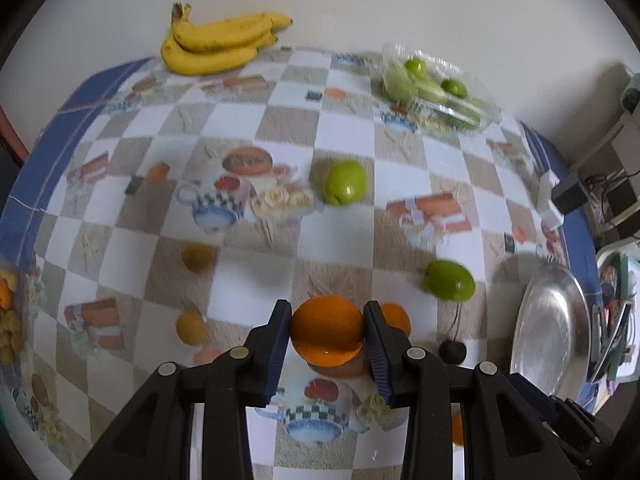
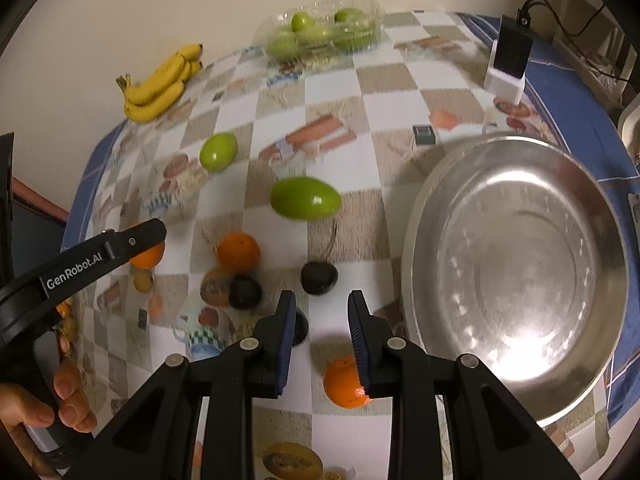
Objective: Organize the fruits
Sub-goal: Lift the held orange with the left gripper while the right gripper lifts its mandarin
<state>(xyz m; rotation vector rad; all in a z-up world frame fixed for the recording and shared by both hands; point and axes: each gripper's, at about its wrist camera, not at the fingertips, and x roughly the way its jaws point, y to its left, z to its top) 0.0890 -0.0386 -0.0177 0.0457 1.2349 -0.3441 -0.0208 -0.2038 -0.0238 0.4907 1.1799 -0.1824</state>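
The left gripper [image 1: 326, 334] is pinching an orange [image 1: 326, 330] between its pads — "GenRobot.AI" is showing on its arm. The right gripper [image 2: 322, 334] is standing pressed together, nothing gripped — another orange [image 2: 344, 386] lying just beneath it.

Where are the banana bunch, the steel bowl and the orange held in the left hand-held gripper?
banana bunch [image 1: 216, 46]: left wrist view, middle of the bunch.
steel bowl [image 2: 516, 268]: right wrist view, bare inner floor.
orange [image 1: 326, 330]: left wrist view, front of the peel between the pads.
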